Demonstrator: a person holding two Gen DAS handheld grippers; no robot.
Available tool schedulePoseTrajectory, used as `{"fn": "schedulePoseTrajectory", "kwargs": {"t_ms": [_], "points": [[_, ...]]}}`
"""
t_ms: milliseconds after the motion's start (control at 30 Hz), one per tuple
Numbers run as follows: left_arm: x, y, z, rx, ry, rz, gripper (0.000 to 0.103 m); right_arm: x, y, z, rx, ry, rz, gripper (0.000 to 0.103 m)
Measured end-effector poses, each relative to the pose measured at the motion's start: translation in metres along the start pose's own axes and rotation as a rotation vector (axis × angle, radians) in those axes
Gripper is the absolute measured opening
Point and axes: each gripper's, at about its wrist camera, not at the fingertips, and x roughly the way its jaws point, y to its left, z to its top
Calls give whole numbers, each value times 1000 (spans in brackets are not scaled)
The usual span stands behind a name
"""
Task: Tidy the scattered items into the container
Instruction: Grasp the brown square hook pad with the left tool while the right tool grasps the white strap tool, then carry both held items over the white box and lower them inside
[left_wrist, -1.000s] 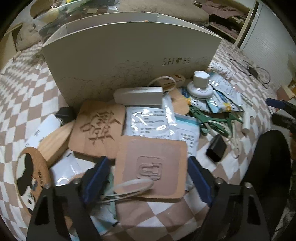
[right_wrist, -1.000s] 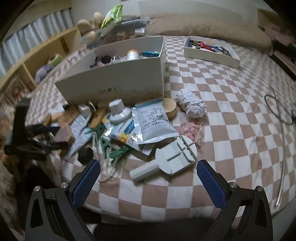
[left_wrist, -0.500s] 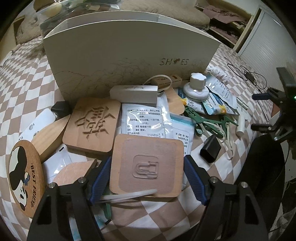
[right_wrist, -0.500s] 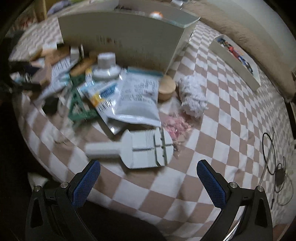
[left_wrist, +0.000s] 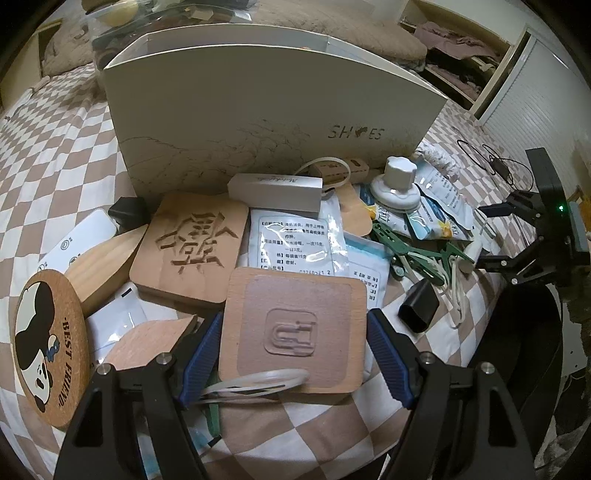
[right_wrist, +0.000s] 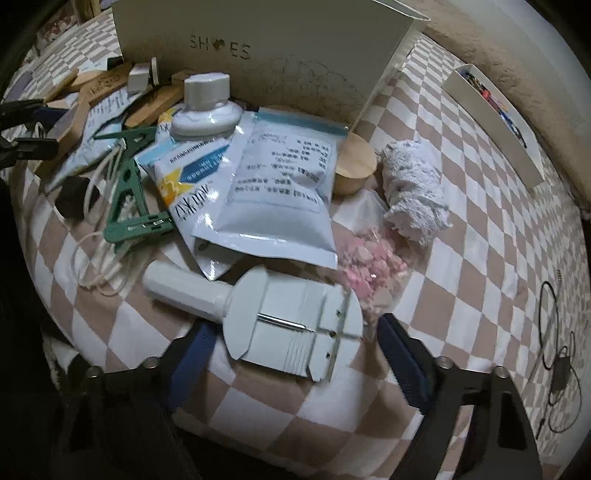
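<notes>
My left gripper (left_wrist: 294, 332) is shut on a square wooden coaster (left_wrist: 295, 295) with an embossed mark, its blue pads (left_wrist: 201, 350) against both side edges. A white ring (left_wrist: 258, 382) rests on the coaster's near edge. The white shoebox (left_wrist: 258, 110) stands upright just behind the pile. My right gripper (right_wrist: 295, 347) points steeply down with its jaws closing around a white watch-strap tool (right_wrist: 291, 325). The pads (right_wrist: 402, 362) stand a little apart from the tool's sides. A bag of pink bits (right_wrist: 369, 262) lies by the right finger.
Around the coaster lie a carved wooden coaster (left_wrist: 192, 243), a round cork coaster (left_wrist: 48, 354), foil packets (left_wrist: 291, 236), green clips (right_wrist: 129, 192), a white cap (right_wrist: 207, 103), a wooden lid (right_wrist: 354, 166) and a rag (right_wrist: 413, 192). A cable (right_wrist: 554, 350) sits at the right. A white tray (right_wrist: 495, 114) is farther back.
My left pads have drawn in against the coaster. My right gripper has dropped and rolled over the white tool, and its fingers have come closer together.
</notes>
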Motion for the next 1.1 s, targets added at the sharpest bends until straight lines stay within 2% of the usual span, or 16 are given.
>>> {"fn": "schedulePoseTrajectory", "kwargs": {"t_ms": [100, 367, 533, 733, 1100], "points": [[1, -2, 0, -5, -3, 1, 77, -3, -1, -2, 35, -17, 26, 67], [0, -3, -3, -30, -18, 18, 77, -13, -3, -6, 162, -61, 43, 66], [-1, -6, -3, -43, -28, 40, 77, -31, 0, -11, 243, -128, 49, 66], [-6, -8, -4, -57, -56, 53, 77, -45, 2, -12, 323, -221, 96, 66], [-21, -9, -11, -96, -130, 42, 77, -51, 16, -16, 438, -337, 185, 66]]}}
